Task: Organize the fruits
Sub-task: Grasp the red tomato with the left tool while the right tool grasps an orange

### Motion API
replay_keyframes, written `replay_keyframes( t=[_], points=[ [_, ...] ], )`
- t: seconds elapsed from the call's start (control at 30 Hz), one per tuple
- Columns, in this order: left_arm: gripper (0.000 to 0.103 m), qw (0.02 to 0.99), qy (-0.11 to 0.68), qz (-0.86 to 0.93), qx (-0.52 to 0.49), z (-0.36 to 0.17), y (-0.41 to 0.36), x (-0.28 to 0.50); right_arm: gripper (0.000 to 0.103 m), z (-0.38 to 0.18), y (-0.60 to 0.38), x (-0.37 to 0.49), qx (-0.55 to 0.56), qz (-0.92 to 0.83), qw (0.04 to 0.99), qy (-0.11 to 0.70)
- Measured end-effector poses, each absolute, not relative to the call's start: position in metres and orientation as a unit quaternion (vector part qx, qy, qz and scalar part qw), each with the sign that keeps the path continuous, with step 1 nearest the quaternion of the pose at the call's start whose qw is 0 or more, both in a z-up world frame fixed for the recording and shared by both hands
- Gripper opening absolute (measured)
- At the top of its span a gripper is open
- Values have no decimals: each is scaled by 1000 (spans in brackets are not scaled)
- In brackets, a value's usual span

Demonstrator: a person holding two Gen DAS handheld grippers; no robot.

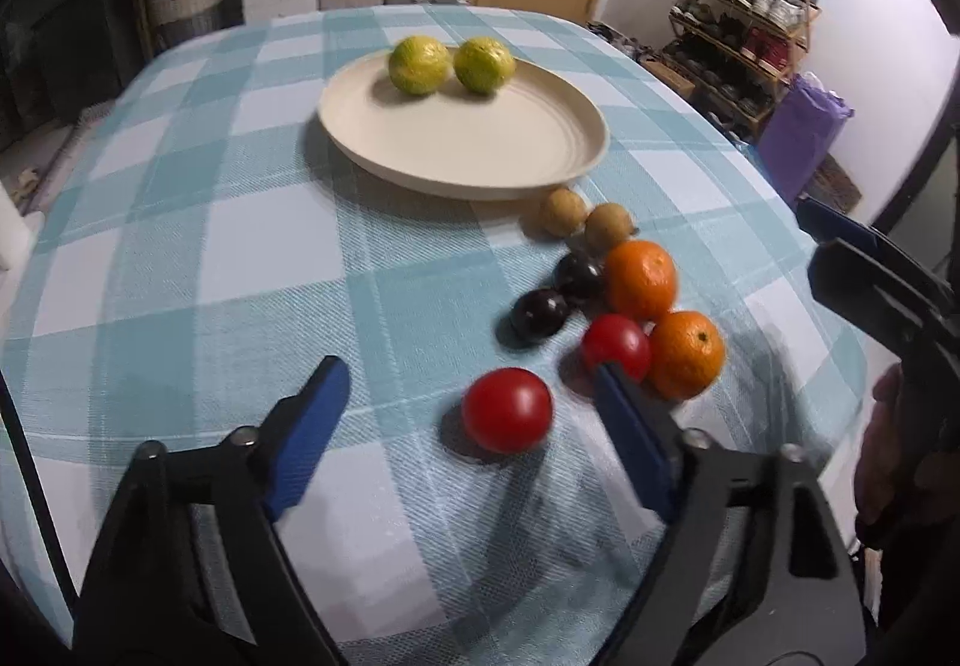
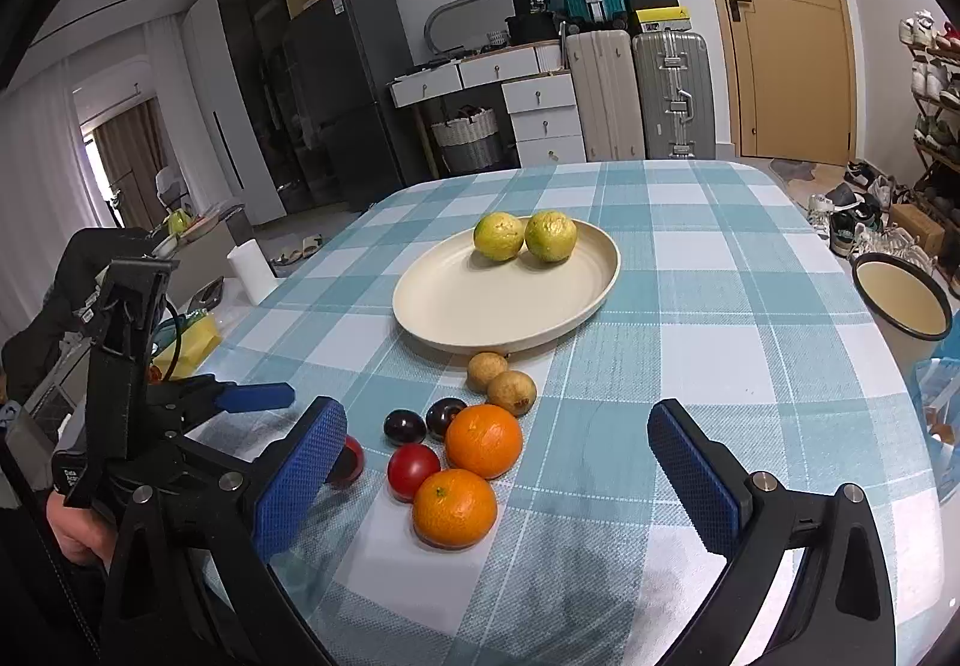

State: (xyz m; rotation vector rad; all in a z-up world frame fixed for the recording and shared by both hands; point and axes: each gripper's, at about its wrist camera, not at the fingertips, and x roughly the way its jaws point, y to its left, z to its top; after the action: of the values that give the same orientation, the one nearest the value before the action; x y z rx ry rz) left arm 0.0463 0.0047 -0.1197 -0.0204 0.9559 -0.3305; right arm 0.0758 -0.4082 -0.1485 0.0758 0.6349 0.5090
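**Left gripper lined up on near tomato, nothing gripped yet**

I had the left gripper spread wide, empty, with the near red tomato sitting between its fingers but apart from both pads. Right gripper was also wide and empty, hovering near side of the fruit cluster.

Cream plate sat toward the far side of the checked tablecloth, two green-yellow citrus already on its far rim. Still loose on the cloth, near-right of the plate: two brown fruits, two dark plums, two oranges, second tomato.

Risks as I judged them:
- Right finger was just beside the second tomato; closing off-centre could knock it into the oranges and scatter the cluster.
- Tomato is smooth and round; a shallow pinch could squirt it out and roll it across the cloth.
- Both grippers were near the same cluster, so they could collide.
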Motion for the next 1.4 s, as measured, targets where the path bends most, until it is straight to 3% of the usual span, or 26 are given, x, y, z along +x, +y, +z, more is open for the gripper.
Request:
replay_keyframes(
  t=[0.1,0.17,0.27,1.4],
  points=[
    [64,868,463,-177,-18,-123,3,47,103,-150,-409,76,40,247,916,312],
    [42,865,467,-185,-18,-125,2,47,103,-151,-410,76,43,246,916,314],
    [28,859,469,-204,-18,-126,-1,45,103,-152,-411,76,48,248,915,315],
    [28,873,437,-192,-101,-92,58,35,101,-189,-390,67,40,289,886,361]
  ],
)
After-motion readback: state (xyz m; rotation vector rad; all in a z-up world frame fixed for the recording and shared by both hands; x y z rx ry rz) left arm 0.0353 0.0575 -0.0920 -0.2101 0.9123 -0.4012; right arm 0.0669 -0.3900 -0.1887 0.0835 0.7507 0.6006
